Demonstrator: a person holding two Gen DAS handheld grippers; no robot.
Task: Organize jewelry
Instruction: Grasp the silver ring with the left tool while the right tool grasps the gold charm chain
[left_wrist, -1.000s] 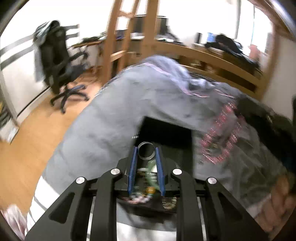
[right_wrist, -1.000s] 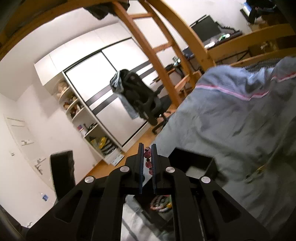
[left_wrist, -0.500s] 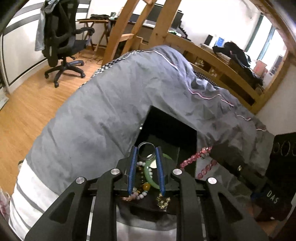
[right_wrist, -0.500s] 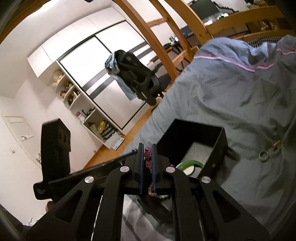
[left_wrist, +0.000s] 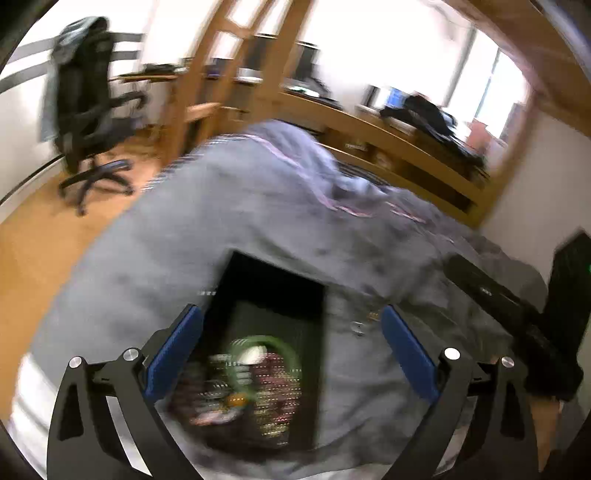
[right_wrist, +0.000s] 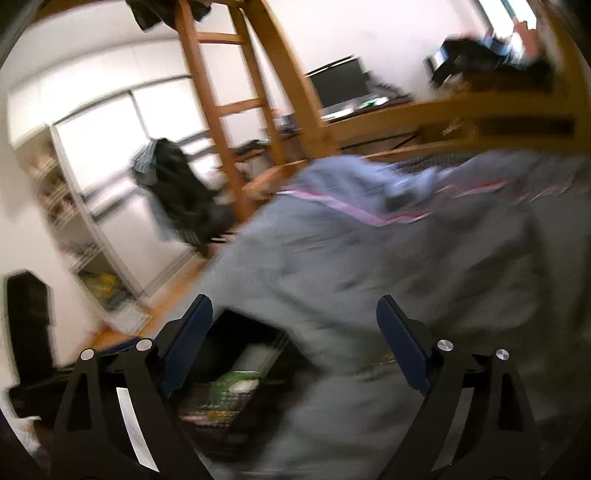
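Note:
A black open box sits on the grey bedcover and holds blurred jewelry: a green bangle, beads and a pale ring. My left gripper is wide open and empty just above the box. A small silver ring and a gold piece lie on the cover right of the box. My right gripper is wide open and empty; the box with the green bangle shows at its lower left. Both views are motion-blurred.
The grey bedcover with a pink stripe fills the middle. Wooden bed rails and a ladder stand behind. A black office chair stands on the wood floor at left. The other gripper's black body is at right.
Both grippers have opened wide. The silver ring left the left gripper and the red bead bracelet left the right gripper. Both cameras are moving and the views have blurred.

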